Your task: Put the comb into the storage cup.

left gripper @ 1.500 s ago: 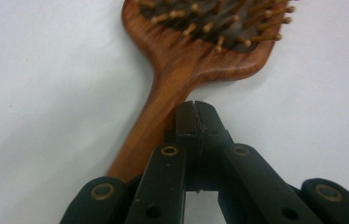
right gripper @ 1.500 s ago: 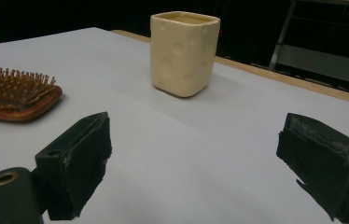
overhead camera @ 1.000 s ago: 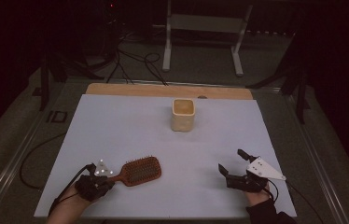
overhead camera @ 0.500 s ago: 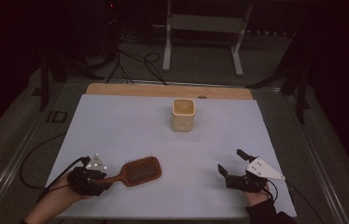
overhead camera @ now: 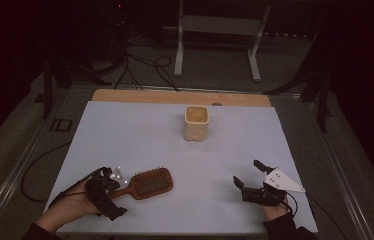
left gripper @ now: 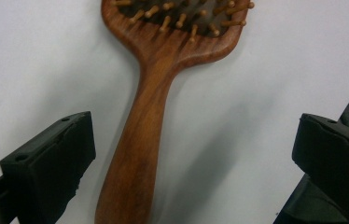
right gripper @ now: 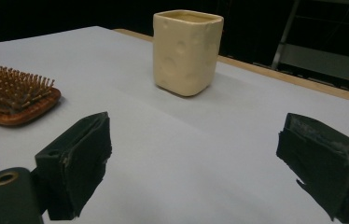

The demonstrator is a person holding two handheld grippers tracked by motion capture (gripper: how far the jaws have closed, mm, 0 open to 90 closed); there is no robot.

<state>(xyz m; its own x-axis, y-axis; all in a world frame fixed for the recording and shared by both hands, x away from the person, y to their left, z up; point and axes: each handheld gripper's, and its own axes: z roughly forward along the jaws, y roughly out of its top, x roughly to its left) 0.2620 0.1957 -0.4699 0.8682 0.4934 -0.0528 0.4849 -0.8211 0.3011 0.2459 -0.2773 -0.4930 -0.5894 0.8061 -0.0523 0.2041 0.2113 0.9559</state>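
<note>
**One brush, one cup, two open tongs**

One wooden hairbrush [overhead camera: 145, 184] lies bristles-up on the near left of the bench [overhead camera: 140, 135], its handle pointing toward the person's side. In the left gripper view the handle runs up between the two black jaws, nearer the left one, with clear bench surface showing on both sides of it; neither pad touches the wood. The left tongs [overhead camera: 111, 192] have just been opening and now stand wide, with the handle lying loose between them. One hand [overhead camera: 70, 210] holds them at the bench's near left edge.

One cream cup [overhead camera: 196, 122], square-sided with shallow dimples, stands upright toward the far middle of the bench, well apart from the brush. No label or writing can be read on either thing.

At the near right, the right tongs [overhead camera: 250, 176] rest low over the bench, jaws spread wide and holding nothing; one grey three-cornered plate sits on top of them. In the right gripper view they point toward the cup.
</note>
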